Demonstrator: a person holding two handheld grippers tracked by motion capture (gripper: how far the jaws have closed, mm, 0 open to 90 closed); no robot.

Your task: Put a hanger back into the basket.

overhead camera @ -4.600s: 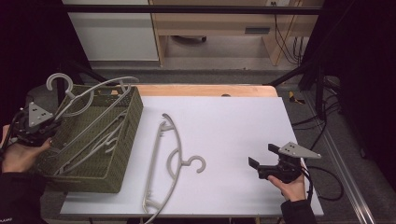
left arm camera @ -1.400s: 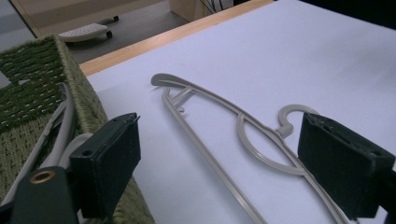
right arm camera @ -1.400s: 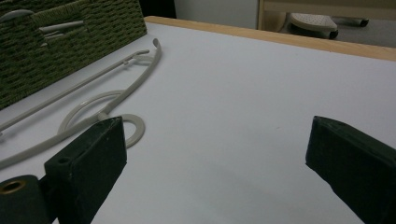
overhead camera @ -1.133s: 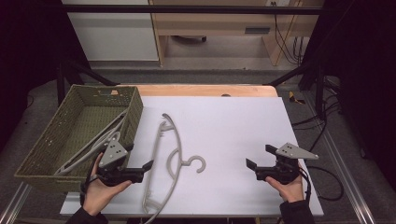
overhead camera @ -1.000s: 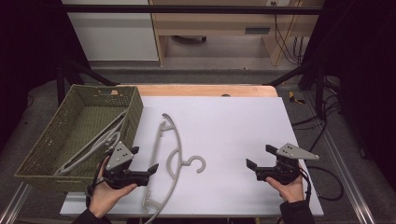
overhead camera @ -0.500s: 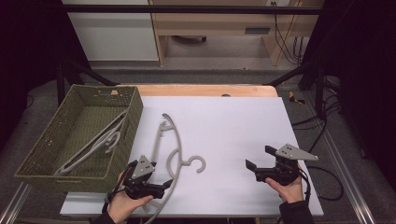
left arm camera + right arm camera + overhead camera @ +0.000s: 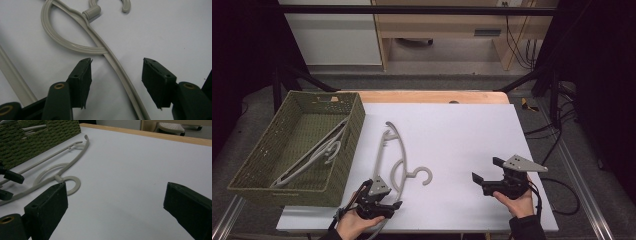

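A grey plastic hanger (image 7: 398, 145) lies flat on the white table, its hook (image 7: 424, 175) pointing right. My left gripper (image 7: 388, 207) sits low over the hanger's near arm at the table's front left. In the left gripper view that arm (image 7: 117, 72) runs between the jaws of the left gripper (image 7: 116, 61), and the pads (image 7: 83, 80) stand clear of it on both sides. The jaws have just been closing and are partly closed, so the gripper is open. My right gripper (image 7: 486, 170) rests at the front right, open and empty, its jaws (image 7: 116, 187) wide apart facing the hanger (image 7: 72, 160).
A green woven basket (image 7: 357, 125) stands at the table's left with another grey hanger (image 7: 319, 150) inside it; its wall (image 7: 37, 135) rises at the far left of the right gripper view. A wooden strip (image 7: 432, 96) borders the table's far edge.
My left hand has come right and down from beside the basket onto the hanger's near arm, and its jaws have narrowed around it. The right hand has stayed still.
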